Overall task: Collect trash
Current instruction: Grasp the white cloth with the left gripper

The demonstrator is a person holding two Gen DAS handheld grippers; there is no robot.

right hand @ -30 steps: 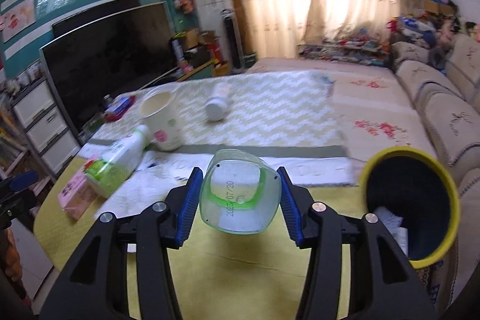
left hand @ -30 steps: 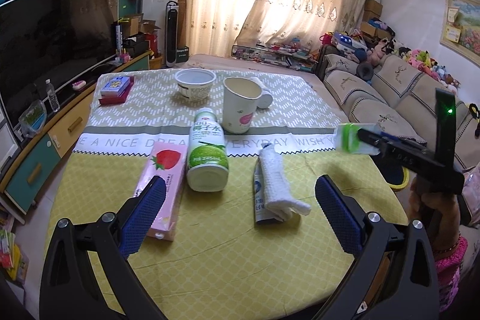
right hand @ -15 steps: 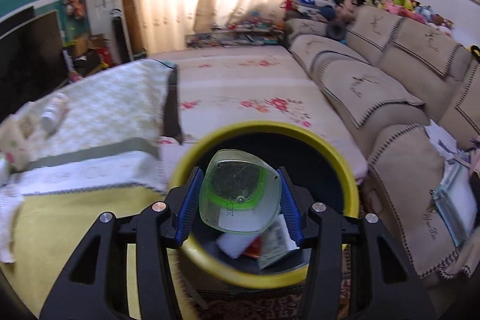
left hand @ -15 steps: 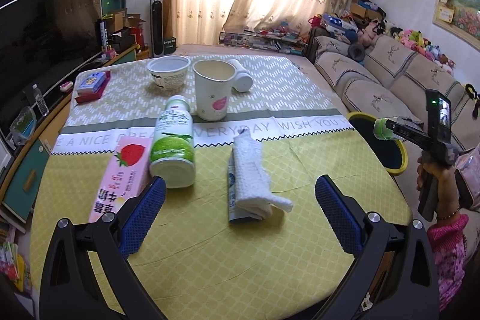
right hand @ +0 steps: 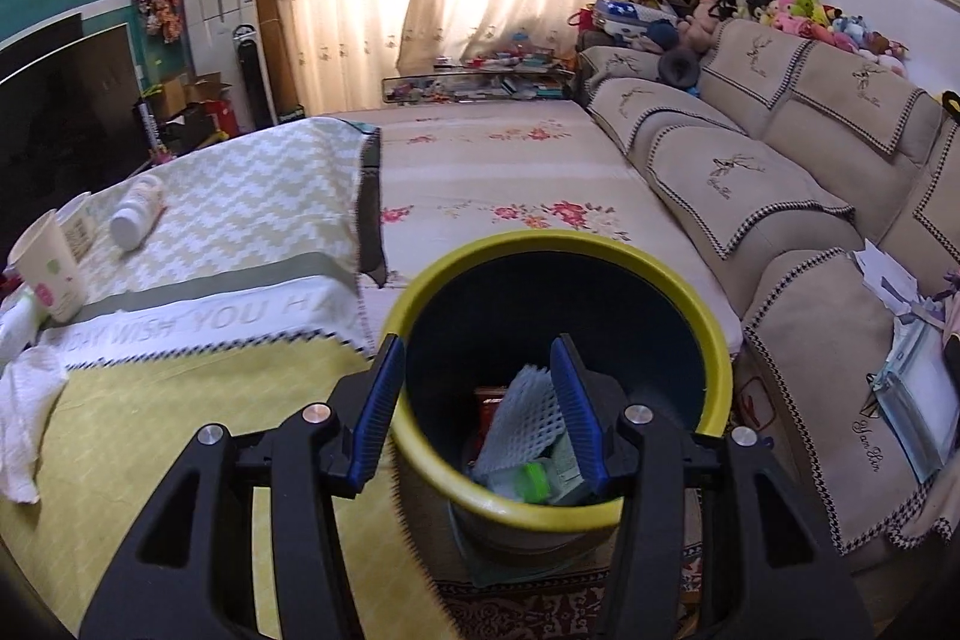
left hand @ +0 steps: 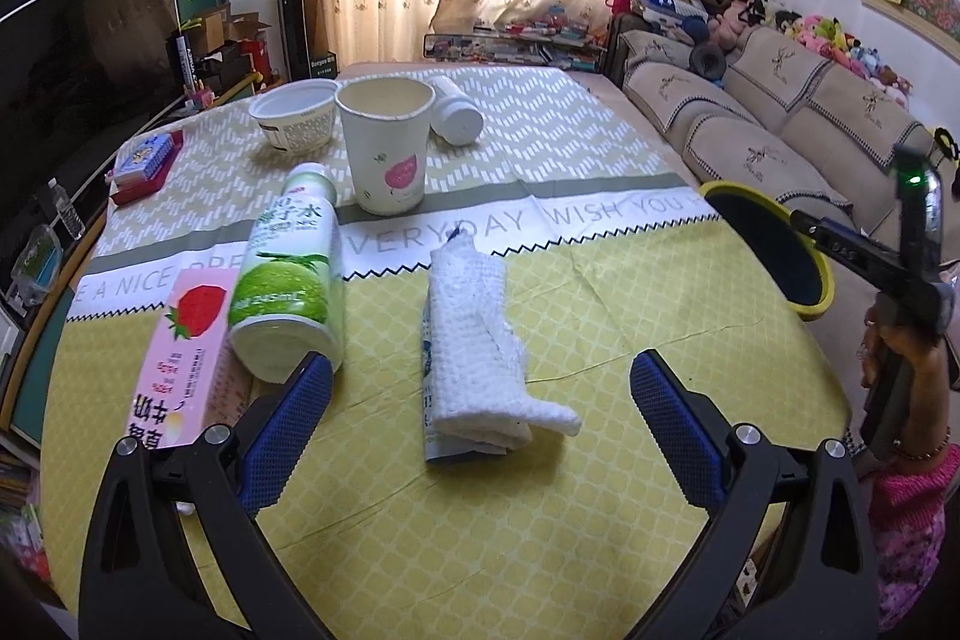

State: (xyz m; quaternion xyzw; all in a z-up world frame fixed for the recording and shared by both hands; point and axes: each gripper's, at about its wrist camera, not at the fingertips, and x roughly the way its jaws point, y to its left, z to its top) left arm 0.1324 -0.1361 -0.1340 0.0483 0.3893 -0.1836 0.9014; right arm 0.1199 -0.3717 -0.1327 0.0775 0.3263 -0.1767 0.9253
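Observation:
My right gripper [right hand: 480,400] hangs open and empty over the yellow-rimmed bin [right hand: 714,340]. A clear bottle with a green band [right hand: 528,481] lies inside among white foam and paper. The bin [left hand: 819,274] stands off the table's right edge. My left gripper [left hand: 480,412] is open and empty above the yellow tablecloth. Before it lie a folded white towel [left hand: 480,340] on a wrapper, a green drink bottle [left hand: 288,280] on its side and a pink strawberry carton [left hand: 180,358].
Farther back stand a paper cup [left hand: 390,148], a white bowl [left hand: 294,118], a small white bottle [left hand: 453,115] and a blue-red box [left hand: 144,160]. A beige sofa [right hand: 810,220] lies right of the bin. A TV [left hand: 78,46] stands at left.
My right gripper swung from the table to over the bin, opened, and the clear green-banded bottle dropped in. My left gripper moved closer to the towel.

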